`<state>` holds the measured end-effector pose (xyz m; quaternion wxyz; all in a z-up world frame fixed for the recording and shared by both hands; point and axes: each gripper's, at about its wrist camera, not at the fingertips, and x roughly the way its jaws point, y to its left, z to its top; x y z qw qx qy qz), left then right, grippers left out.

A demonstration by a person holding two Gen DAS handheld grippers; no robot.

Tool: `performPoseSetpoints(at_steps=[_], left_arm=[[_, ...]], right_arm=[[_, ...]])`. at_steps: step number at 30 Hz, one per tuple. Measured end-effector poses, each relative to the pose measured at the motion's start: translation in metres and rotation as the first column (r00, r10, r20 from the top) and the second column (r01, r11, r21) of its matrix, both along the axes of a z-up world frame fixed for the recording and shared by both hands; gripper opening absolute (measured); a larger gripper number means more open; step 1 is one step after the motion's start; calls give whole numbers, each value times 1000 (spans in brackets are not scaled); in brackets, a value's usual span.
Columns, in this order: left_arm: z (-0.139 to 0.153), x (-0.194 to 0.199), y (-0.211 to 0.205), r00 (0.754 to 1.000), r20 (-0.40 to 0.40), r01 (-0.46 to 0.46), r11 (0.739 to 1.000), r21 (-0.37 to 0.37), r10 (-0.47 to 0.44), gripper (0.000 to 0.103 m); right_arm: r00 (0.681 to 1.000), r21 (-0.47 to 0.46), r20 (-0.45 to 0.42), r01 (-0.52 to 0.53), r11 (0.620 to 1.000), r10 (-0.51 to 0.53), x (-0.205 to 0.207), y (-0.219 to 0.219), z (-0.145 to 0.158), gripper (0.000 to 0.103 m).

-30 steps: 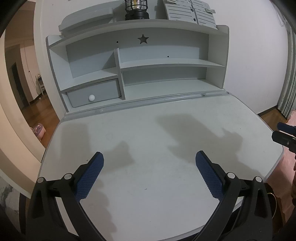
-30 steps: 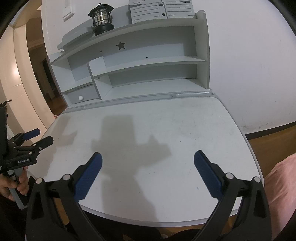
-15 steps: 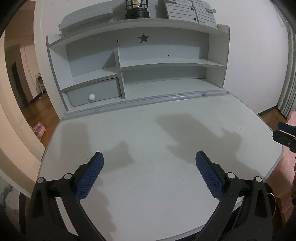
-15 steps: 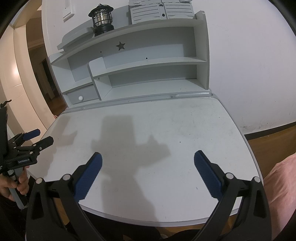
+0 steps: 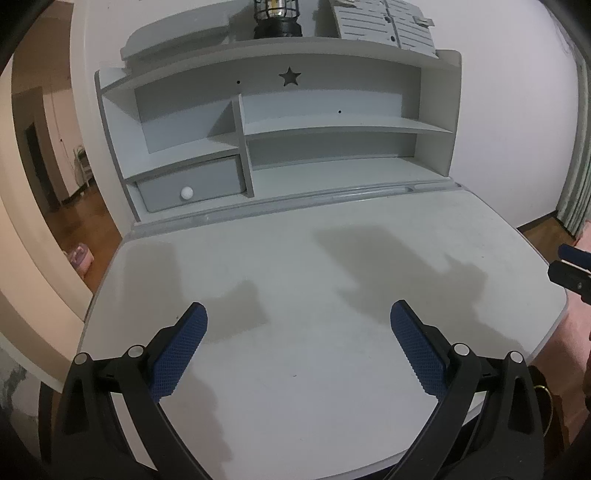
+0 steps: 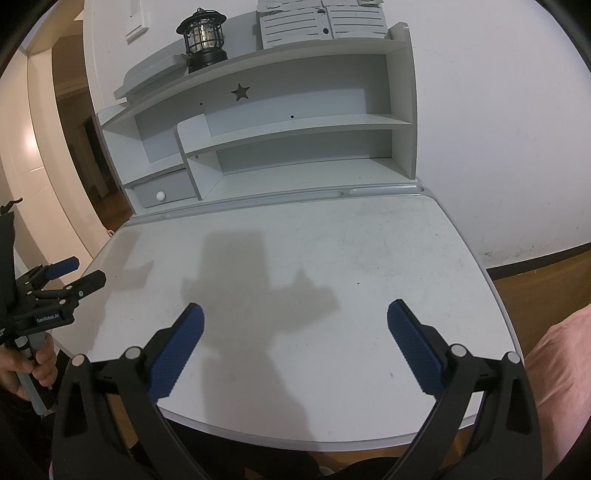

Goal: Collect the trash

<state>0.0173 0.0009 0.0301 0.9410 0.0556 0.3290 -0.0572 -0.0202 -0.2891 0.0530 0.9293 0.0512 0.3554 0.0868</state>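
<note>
Fingers: left gripper (image 5: 297, 334) spread, right gripper (image 6: 295, 332) spread | one desk (image 5: 332, 258) | one lantern (image 6: 202, 35)

Two wrist views over one tabletop (image 5: 295, 266)

Both look down from the near edge toward the shelf unit (image 6: 280, 122) at 12 o'clock; left camera sits leftward, right rightward, sharing both.

Matt, scuffed white desk (image 5: 295, 258)

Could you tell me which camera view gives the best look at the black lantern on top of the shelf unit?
The right wrist view: the lantern shows whole there, handle to base, standing on the top shelf. The left wrist view cuts it off at the frame's upper edge, showing only the lower cage and base.
</note>
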Motion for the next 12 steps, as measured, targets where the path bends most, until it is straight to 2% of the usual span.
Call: performPoseSetpoints(at_steps=[12], left_arm=[[1, 3, 1, 1000, -14, 5, 1000, -8, -5, 97]], right_arm=[[1000, -2, -2, -4, 1000, 4, 1, -2, -1, 96]])
